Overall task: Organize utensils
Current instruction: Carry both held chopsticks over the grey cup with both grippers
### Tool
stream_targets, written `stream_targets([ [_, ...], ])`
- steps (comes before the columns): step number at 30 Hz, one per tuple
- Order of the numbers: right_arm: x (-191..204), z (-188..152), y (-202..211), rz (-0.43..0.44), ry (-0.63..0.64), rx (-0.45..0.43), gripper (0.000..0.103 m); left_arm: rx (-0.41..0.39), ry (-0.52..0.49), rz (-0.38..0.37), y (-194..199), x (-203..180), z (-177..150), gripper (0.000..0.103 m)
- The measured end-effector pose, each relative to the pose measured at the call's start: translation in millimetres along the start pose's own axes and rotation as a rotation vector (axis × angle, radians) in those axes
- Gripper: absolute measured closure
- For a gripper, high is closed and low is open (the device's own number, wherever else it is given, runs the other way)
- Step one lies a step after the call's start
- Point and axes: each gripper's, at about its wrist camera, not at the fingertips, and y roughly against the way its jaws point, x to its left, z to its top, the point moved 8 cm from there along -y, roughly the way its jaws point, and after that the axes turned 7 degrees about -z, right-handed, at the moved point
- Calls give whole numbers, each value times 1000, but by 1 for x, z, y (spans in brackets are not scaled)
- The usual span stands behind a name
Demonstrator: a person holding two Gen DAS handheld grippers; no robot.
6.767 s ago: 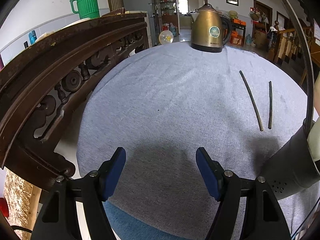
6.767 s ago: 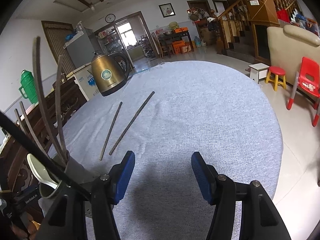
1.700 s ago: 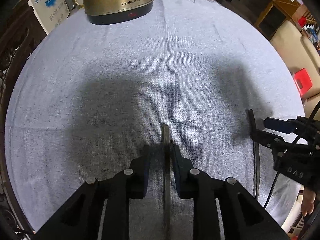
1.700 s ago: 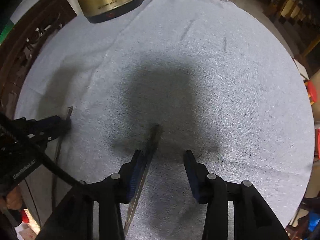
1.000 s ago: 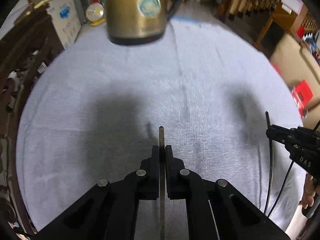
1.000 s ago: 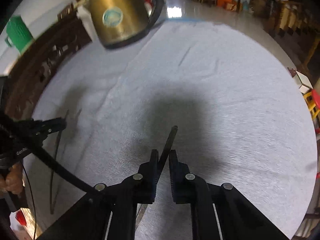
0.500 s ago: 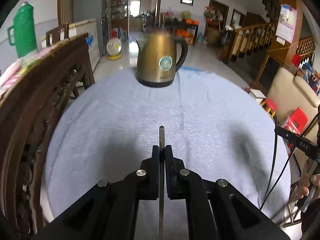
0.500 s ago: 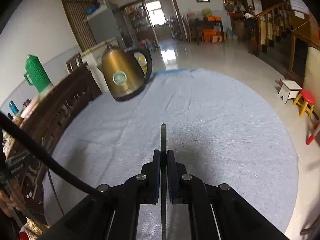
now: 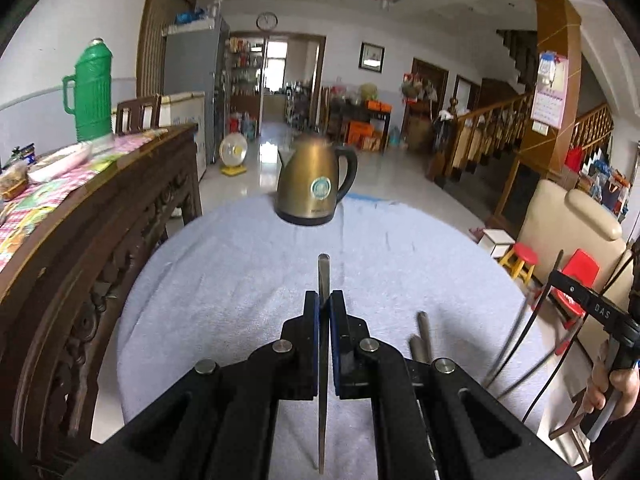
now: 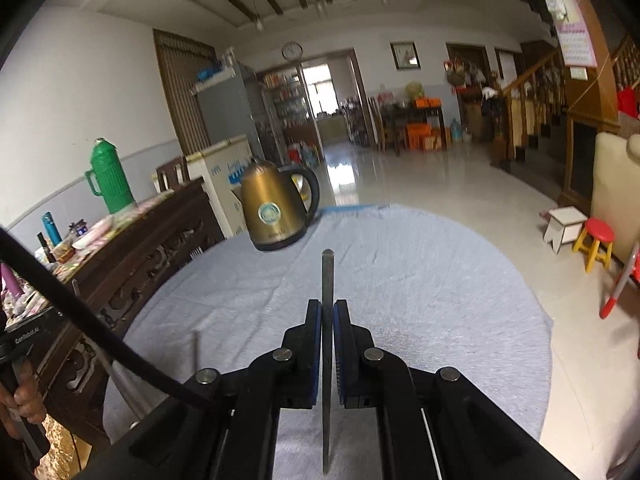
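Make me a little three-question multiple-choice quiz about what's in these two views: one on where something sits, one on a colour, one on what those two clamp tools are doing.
1. Where does the kettle stand?
A. At the far edge of the round grey-clothed table
B. On the dark wooden sideboard
C. On the floor

2. What colour is the tall flask on the sideboard?
A. Red
B. Green
C. White

3. What are the two grippers doing?
A. Both open, holding nothing
C. One open, one shut
B. Each shut on one dark chopstick

Answers:
1 A: its base rests on the cloth at the far rim, in both views.
2 B: it is plainly green.
3 B: the left gripper has its jaws pressed on the left chopstick, and the right gripper clamps the right chopstick likewise.
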Motion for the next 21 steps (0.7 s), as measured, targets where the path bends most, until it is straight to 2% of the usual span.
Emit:
stream_targets([
  [10, 20, -9, 58, 8, 64, -91, 97, -80, 1, -25, 47, -14, 4, 98],
  [21, 52, -1, 117, 65, 135, -173, 97, -190, -31, -114, 95, -55, 30, 98],
])
